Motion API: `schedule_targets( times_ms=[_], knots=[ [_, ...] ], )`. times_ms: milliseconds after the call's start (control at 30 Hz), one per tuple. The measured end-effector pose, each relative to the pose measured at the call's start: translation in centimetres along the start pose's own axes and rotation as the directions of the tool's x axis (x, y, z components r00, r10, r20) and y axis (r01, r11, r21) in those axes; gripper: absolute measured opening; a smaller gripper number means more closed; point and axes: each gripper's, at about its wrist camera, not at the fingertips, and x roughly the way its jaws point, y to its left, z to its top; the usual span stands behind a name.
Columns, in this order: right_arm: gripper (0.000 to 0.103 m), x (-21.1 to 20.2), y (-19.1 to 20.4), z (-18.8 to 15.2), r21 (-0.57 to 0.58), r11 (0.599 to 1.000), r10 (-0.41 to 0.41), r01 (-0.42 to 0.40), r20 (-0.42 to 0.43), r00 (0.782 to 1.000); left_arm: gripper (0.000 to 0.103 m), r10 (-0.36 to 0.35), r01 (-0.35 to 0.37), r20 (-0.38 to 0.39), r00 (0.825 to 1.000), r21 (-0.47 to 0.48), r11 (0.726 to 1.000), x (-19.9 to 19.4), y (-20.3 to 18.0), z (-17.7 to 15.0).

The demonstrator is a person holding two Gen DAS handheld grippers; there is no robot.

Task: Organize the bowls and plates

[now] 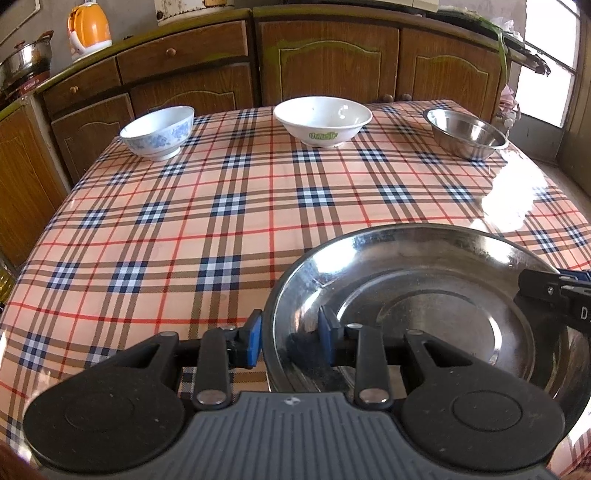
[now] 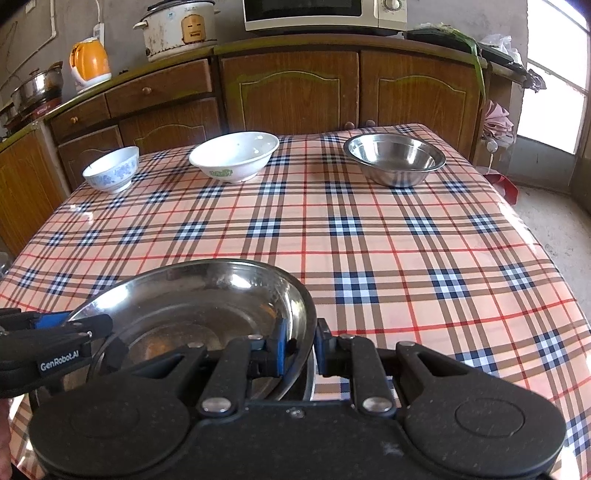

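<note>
A shiny steel plate [image 1: 424, 295] sits at the near edge of the checked table, also in the right wrist view [image 2: 207, 295]. My left gripper [image 1: 291, 341] straddles its left rim, one blue pad [image 1: 254, 341] outside and one inside, shut on the rim. My right gripper [image 2: 301, 350] is shut on the plate's right rim; it shows at the right in the left wrist view [image 1: 554, 291]. At the far edge stand a blue-patterned bowl [image 1: 159, 131], a white bowl [image 1: 323, 120] and a steel bowl [image 1: 465, 133].
The checked tablecloth [image 1: 221, 221] covers the table. Wooden cabinets [image 2: 295, 85] stand behind it, with an orange kettle [image 2: 90, 64], a rice cooker [image 2: 177, 27], a microwave [image 2: 325, 14] and a steel pot [image 2: 37, 86] on top. A window is at the right.
</note>
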Motion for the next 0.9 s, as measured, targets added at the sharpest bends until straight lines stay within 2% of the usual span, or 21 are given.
schedule_targets(
  times_ms=[267, 533, 667, 900],
  knots=[
    [0.025, 0.5, 0.1, -0.4, -0.010, 1.000, 0.003, -0.004, -0.021, 1.000, 0.032, -0.009, 0.009, -0.008, 1.000, 0.004, 1.000, 0.3, 0.1, -0.4],
    [0.029, 0.6, 0.1, -0.9, -0.010, 1.000, 0.010, -0.010, -0.039, 0.999, 0.036, -0.018, 0.017, 0.028, 0.999, 0.043, 0.999, 0.1, -0.2, -1.1],
    [0.037, 0.5, 0.2, -1.0, -0.017, 1.000, 0.019, -0.020, -0.043, 0.999, 0.039, -0.022, 0.020, 0.037, 0.999, 0.059, 0.998, 0.1, -0.2, -1.3],
    [0.038, 0.1, 0.1, -1.1, -0.013, 0.999, 0.031, -0.032, -0.036, 0.999, 0.040, -0.035, 0.034, 0.026, 0.999, 0.038, 0.999, 0.2, 0.2, -1.5]
  ],
)
